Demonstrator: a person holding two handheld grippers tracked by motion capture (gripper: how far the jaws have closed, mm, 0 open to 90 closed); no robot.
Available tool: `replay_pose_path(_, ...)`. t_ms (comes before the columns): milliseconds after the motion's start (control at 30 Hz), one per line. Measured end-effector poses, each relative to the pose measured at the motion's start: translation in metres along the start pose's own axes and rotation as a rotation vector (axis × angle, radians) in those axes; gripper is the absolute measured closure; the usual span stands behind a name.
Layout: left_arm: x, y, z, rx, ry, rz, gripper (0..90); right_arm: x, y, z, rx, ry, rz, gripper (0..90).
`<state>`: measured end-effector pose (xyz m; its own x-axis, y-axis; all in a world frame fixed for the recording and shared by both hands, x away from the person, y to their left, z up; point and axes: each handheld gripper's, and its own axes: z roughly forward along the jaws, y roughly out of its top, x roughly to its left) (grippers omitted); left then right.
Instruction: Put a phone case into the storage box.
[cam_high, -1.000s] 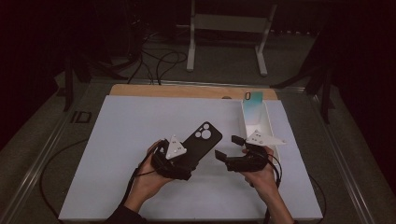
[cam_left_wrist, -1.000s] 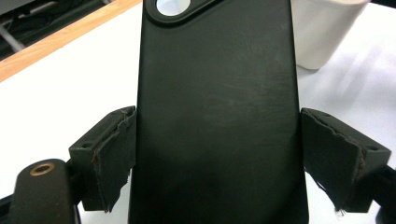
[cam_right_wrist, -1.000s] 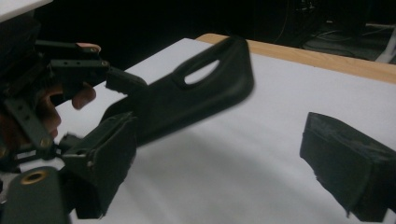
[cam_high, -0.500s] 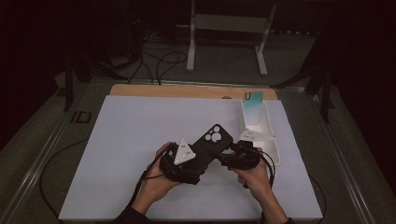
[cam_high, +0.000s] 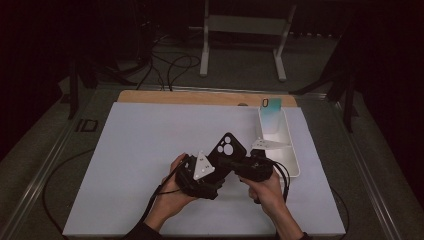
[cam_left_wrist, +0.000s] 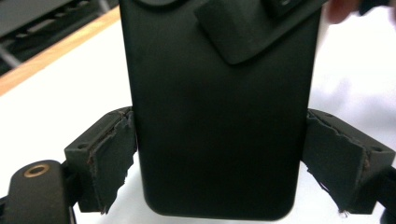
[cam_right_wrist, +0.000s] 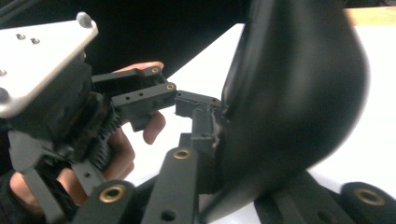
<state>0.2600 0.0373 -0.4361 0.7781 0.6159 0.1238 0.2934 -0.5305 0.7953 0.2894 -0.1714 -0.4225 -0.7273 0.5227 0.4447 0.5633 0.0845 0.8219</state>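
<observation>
A black phone case (cam_high: 227, 147) with round camera holes is held up over the white mat (cam_high: 135, 155) near the table's front. My left gripper (cam_high: 218, 167) is shut on its lower end; in the left gripper view both pads (cam_left_wrist: 112, 158) press the case's (cam_left_wrist: 219, 116) long edges. From the right, my right gripper (cam_high: 233, 161) has closed on the same case. One of its fingers (cam_left_wrist: 252, 32) lies across the case's back. In the right gripper view the case (cam_right_wrist: 294, 102) is blurred and stands between the jaws, hiding the far finger.
A white tray (cam_high: 292, 160) lies at the right of the mat, with a teal phone-shaped item (cam_high: 270, 112) leaning upright at its far end. A wooden strip (cam_high: 200, 97) borders the far edge. Cables trail off the table's front left.
Both hands came together at the table's front middle. The right gripper moved left from beside the tray onto the case, which now stands more upright.
</observation>
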Motion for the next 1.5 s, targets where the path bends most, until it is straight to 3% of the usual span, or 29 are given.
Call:
replay_pose_path(167, 0.005, -0.002, 0.000, -0.008, -0.035, -0.037, 14.6, 0.003, 0.001, 0.002, 0.011, -0.004, -0.027, 86.1)
replay_pose_path(400, 0.011, -0.003, -0.004, -0.016, -0.063, -0.058, 14.8, 0.004, 0.003, -0.002, 0.006, -0.014, -0.047, 86.1)
replay_pose_path(700, 0.020, -0.005, -0.008, -0.026, -0.148, -0.103, 5.4, 0.006, 0.008, -0.012, 0.002, -0.025, -0.098, 85.9)
replay_pose_path(933, 0.022, -0.007, -0.009, -0.031, -0.205, -0.108, 2.3, 0.013, 0.009, -0.017, 0.015, 0.034, -0.160, 85.9)
replay_pose_path(1033, 0.023, -0.007, -0.008, -0.037, -0.255, -0.111, 2.5, 0.017, 0.009, -0.017, 0.031, 0.077, -0.194, 85.8)
replay_pose_path(1167, 0.022, -0.009, -0.010, -0.065, -0.319, -0.101, 10.0, 0.024, 0.010, -0.016, 0.048, 0.117, -0.242, 85.8)
replay_pose_path(1200, 0.022, -0.009, -0.010, -0.068, -0.322, -0.100, 15.4, 0.025, 0.011, -0.016, 0.047, 0.137, -0.246, 85.8)
replay_pose_path(1267, 0.022, -0.010, -0.011, -0.076, -0.333, -0.100, 16.7, 0.026, 0.012, -0.016, 0.040, 0.154, -0.249, 85.8)
replay_pose_path(1467, 0.025, -0.013, -0.015, -0.101, -0.365, -0.100, 30.0, 0.026, 0.013, -0.016, 0.046, 0.149, -0.264, 85.8)
replay_pose_path(1500, 0.026, -0.014, -0.015, -0.104, -0.374, -0.103, 37.4, 0.024, 0.013, -0.018, 0.043, 0.146, -0.276, 85.7)
